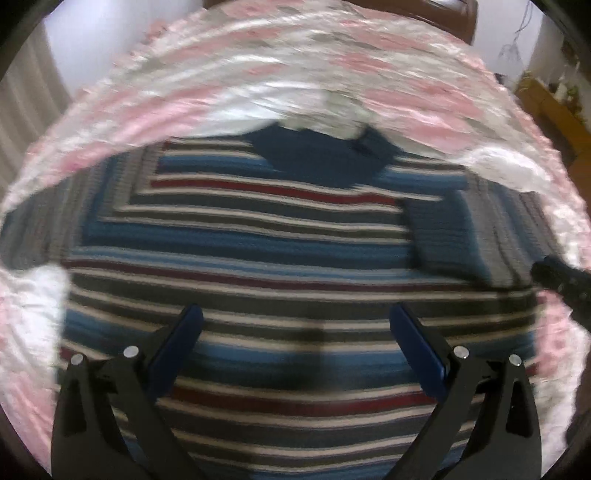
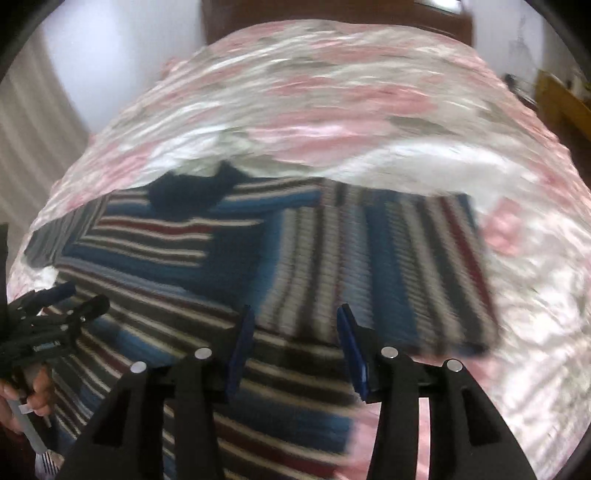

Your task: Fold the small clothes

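A striped polo shirt (image 1: 280, 243) in blue, grey, white and dark red lies flat on a bed, its navy collar (image 1: 325, 151) at the far end. My left gripper (image 1: 295, 317) hovers open over the lower middle of the shirt, nothing between its fingers. In the right wrist view the same shirt (image 2: 177, 258) shows its right sleeve (image 2: 406, 266) spread out flat to the right. My right gripper (image 2: 295, 321) is open above the shirt's right side, just below that sleeve. The left gripper (image 2: 77, 299) shows at that view's left edge, held by a hand (image 2: 22, 398).
The shirt rests on a pink, white and grey floral bedspread (image 1: 295, 62) that covers the whole bed. A dark wooden headboard (image 2: 332, 11) stands at the far end. Wooden furniture (image 1: 554, 107) is at the far right, and a curtain (image 2: 33, 125) hangs at left.
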### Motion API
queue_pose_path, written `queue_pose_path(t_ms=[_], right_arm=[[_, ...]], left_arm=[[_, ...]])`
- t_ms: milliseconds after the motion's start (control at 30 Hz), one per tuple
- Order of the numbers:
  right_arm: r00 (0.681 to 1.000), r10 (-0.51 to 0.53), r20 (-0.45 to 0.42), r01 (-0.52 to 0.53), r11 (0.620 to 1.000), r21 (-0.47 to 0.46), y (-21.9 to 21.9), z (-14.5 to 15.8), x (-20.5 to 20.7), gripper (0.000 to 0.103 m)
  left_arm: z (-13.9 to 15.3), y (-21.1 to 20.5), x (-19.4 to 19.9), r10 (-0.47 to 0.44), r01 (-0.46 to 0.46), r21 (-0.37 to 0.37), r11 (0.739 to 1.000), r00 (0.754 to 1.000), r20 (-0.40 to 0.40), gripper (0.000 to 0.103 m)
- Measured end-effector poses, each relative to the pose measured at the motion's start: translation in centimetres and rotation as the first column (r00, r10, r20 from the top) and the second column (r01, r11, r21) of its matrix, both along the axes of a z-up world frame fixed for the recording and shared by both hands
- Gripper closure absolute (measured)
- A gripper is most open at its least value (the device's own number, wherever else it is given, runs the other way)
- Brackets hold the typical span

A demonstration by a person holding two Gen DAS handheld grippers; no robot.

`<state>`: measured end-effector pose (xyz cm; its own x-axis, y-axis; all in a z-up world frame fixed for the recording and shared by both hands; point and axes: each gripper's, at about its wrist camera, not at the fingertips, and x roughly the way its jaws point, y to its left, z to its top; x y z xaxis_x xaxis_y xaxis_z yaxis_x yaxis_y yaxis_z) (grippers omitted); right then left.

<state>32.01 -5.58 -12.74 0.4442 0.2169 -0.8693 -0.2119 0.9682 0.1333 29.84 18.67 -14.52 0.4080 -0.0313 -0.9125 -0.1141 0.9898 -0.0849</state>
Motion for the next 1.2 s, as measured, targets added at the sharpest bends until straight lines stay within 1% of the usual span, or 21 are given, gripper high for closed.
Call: queue_pose_path(t_ms=[100,200,333,400,467,500,533,567,600,633,667,700,733,767,800,900,967,1033,1067,1100,1200], right_arm=[[0.998,-0.057,-0.012,0.057,0.998,0.014,-3.2,-0.3,-1.2,0.055],[0.996,-0.083,-0.01,0.083,0.996,0.013,-5.0,-0.7,-2.3,0.055],[0.996,-0.092,0.004,0.092,0.995,0.023,-6.0,-0.8,-3.6,0.055],[0.996,-0.083,0.021,0.083,0.997,0.002,-6.1,-0.7,-4.0,0.055],[0.997,-0.073,0.034,0.073,0.997,-0.018,-6.0,-0.7,-4.4,0.055],[0.997,-0.066,0.036,0.067,0.998,-0.023,-6.0,-0.8,-4.5,0.055],[0.997,-0.061,0.038,0.062,0.998,-0.027,-5.9,-0.8,-4.6,0.055],[0.997,-0.059,0.042,0.06,0.998,-0.036,-5.9,-0.8,-4.7,0.055],[0.997,-0.058,0.046,0.06,0.997,-0.043,-5.8,-0.9,-4.7,0.055],[0.997,-0.059,0.048,0.062,0.997,-0.047,-5.7,-0.9,-4.7,0.055],[0.997,-0.061,0.047,0.063,0.997,-0.046,-5.7,-1.0,-4.8,0.055],[0.997,-0.064,0.046,0.066,0.997,-0.043,-5.8,-1.0,-4.8,0.055],[0.997,-0.068,0.047,0.07,0.997,-0.04,-5.8,-1.1,-4.8,0.055],[0.996,-0.072,0.047,0.073,0.997,-0.038,-5.9,-1.1,-4.8,0.055],[0.996,-0.079,0.048,0.081,0.996,-0.036,-6.1,-1.1,-4.7,0.055],[0.994,-0.103,0.047,0.104,0.994,-0.027,-6.4,-1.1,-4.5,0.055],[0.992,-0.121,0.041,0.121,0.993,-0.008,-6.8,-1.0,-4.4,0.055],[0.991,-0.125,0.042,0.125,0.992,0.009,-7.0,-0.7,-4.3,0.055],[0.992,-0.123,0.041,0.123,0.992,0.014,-7.1,-0.7,-4.2,0.055],[0.992,-0.122,0.038,0.121,0.992,0.023,-7.0,-0.6,-4.0,0.055],[0.991,-0.135,0.001,0.134,0.987,0.086,-7.2,-0.9,-2.8,0.055]], left_arm=[[-1.0,-2.7,2.1,-0.035,0.033,-0.036,0.999,0.999,-0.035,0.003],[-2.4,-4.8,4.3,-0.056,0.05,-0.084,0.995,0.996,-0.07,0.003],[-4.9,-5.8,6.5,-0.036,0.009,-0.175,0.984,0.988,-0.147,0.004],[-5.6,-6.1,7.1,-0.012,-0.023,-0.221,0.975,0.988,-0.155,0.005],[-5.6,-6.7,7.4,-0.004,-0.029,-0.218,0.975,0.989,-0.149,0.012],[-5.5,-7.0,7.5,-0.01,-0.023,-0.222,0.975,0.989,-0.145,0.026],[-5.5,-7.3,7.6,-0.02,-0.014,-0.23,0.973,0.989,-0.145,0.042],[-5.5,-7.6,7.7,-0.028,-0.007,-0.238,0.971,0.989,-0.146,0.048],[-5.5,-7.7,7.9,-0.023,-0.011,-0.225,0.974,0.989,-0.147,0.053],[-5.4,-7.8,8.0,-0.011,-0.017,-0.205,0.979,0.99,-0.139,0.062],[-5.3,-7.7,8.1,-0.001,-0.024,-0.187,0.982,0.991,-0.132,0.069],[-5.1,-7.3,8.2,0.01,-0.032,-0.183,0.983,0.992,-0.122,0.088],[-4.8,-6.8,8.2,0.014,-0.036,-0.206,0.978,0.994,-0.105,0.091],[-4.2,-6.3,8.1,0.02,-0.039,-0.243,0.969,0.997,-0.078,0.093],[-3.6,-5.9,8.1,0.025,-0.038,-0.252,0.967,0.998,-0.054,0.094],[-1.2,-4.4,7.5,0.04,-0.028,-0.249,0.968,0.998,0.042,0.096],[0.3,-3.0,7.2,0.07,-0.048,-0.228,0.973,0.993,0.091,0.096],[2.1,-0.4,7.0,0.101,-0.072,-0.184,0.98,0.984,0.15,0.096],[2.5,0.6,7.1,0.105,-0.078,-0.165,0.983,0.981,0.164,0.096],[3.0,2.2,7.4,0.113,-0.091,-0.125,0.988,0.978,0.177,0.096],[2.9,5.7,8.2,0.146,-0.144,-0.022,0.989,0.973,0.176,0.096]])
